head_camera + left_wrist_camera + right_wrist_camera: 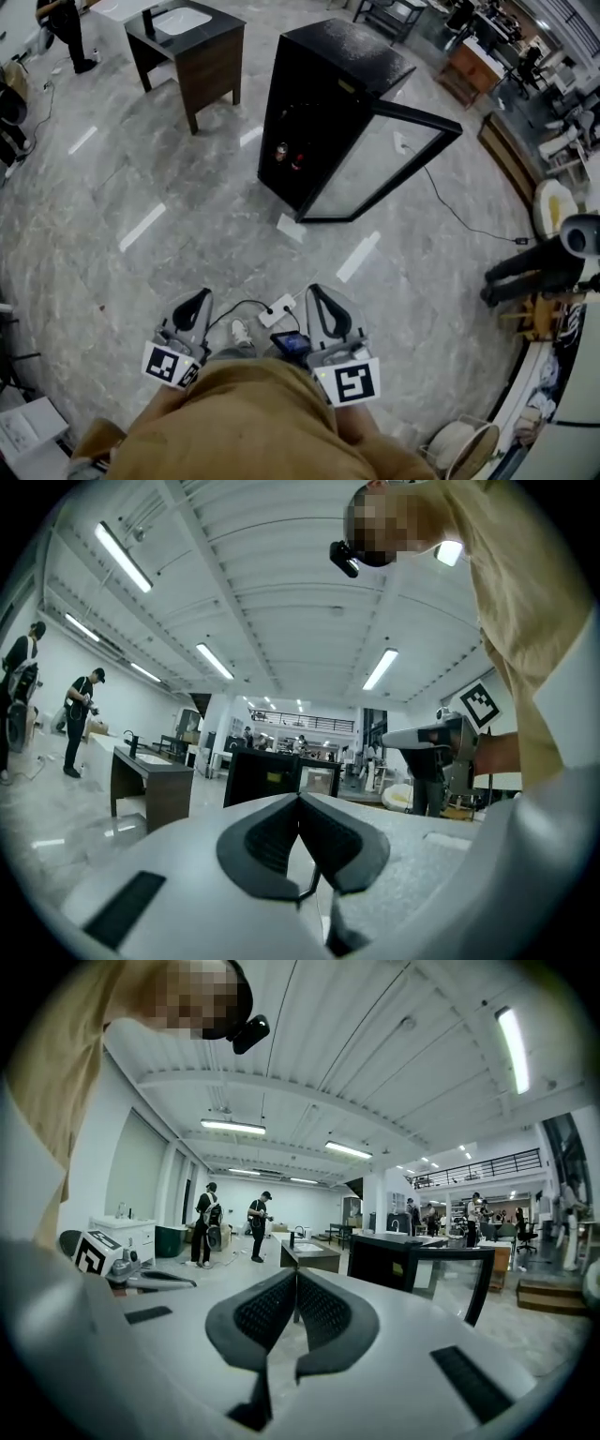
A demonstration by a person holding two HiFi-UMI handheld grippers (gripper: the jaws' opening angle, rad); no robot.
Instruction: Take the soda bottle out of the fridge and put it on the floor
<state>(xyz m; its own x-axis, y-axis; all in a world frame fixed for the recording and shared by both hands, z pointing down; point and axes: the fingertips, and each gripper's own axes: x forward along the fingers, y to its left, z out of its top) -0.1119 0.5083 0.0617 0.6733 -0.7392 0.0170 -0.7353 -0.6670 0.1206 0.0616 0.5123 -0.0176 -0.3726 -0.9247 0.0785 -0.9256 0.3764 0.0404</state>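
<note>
Though left gripper [299, 799] and right gripper [296, 1274] fingers touch, empty, fridge [342, 52] contents [281, 152] look indistinct.

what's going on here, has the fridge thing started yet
A person holds the left tongs and the right tongs close to the body, both shut and empty. The black fridge stands some way ahead on the floor, with its glass door swung open. Small bottle-like things show inside, and none has been taken out yet.
</note>
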